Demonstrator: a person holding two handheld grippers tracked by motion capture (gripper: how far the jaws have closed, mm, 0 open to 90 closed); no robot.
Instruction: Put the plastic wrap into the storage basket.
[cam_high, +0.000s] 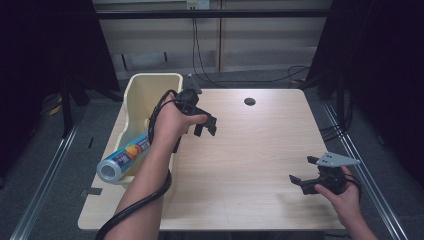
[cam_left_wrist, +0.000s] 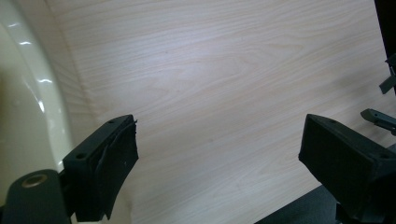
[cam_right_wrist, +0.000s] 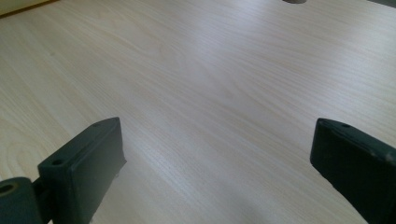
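Apparently placed: high view, roll (cam_high: 124, 159) lies in cream bin (cam_high: 131, 100) at the tabletop (cam_high: 250, 160) left edge, one end jutting over the near rim. Left tool (cam_high: 204, 124) open, empty, just beside the bin; right tool (cam_high: 303, 173) open, well apart, near the right edge.
Left gripper view: jaws spread, bin wall (cam_left_wrist: 28, 116) at left, bare wood ahead.
Right gripper view: jaws spread over bare wood; ample room.
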